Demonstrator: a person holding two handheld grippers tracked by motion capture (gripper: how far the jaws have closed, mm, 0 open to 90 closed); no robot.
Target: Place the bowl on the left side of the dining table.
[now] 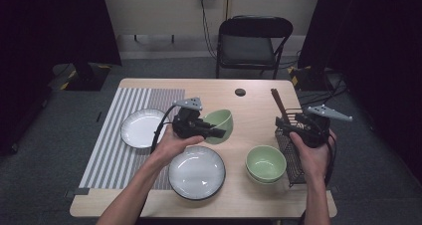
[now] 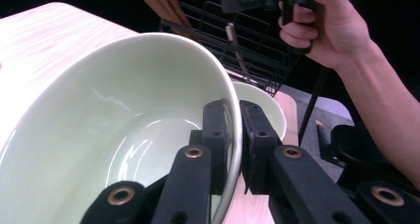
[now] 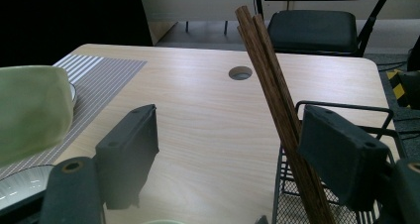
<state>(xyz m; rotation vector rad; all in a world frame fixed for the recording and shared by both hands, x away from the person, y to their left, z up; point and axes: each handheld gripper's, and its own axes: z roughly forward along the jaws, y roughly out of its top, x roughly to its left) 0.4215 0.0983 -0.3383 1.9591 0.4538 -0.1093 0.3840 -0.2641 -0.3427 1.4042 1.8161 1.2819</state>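
1. Pale green ceramic: a bowl (image 1: 219, 126) is held tipped on its side, just above the wooden table (image 1: 249, 105), near the table's middle.
2. Left gripper (image 1: 215, 132) has its jaws pinching the bowl's rim; in the left gripper view, one jaw sits inside the bowl (image 2: 114, 130) and the other outside, pressed against the wall.
3. Left hand (image 1: 174, 143) grasps that gripper's body from below and behind.
4. Just in front of the held bowl, nearer the person, a white plate with a dark rim (image 1: 196, 172) lies flat on the table.
5. A second white plate (image 1: 142, 128) rests on a striped placemat (image 1: 112, 150) to the left.
6. Two more green bowls, stacked (image 1: 266, 164), stand to the right, beside a black wire rack (image 1: 293, 158).
7. Brown wooden chopsticks (image 3: 277, 100) lean upright in the rack.
8. Right gripper (image 3: 223, 154) hovers over the rack with its jaws spread wide, holding nothing.
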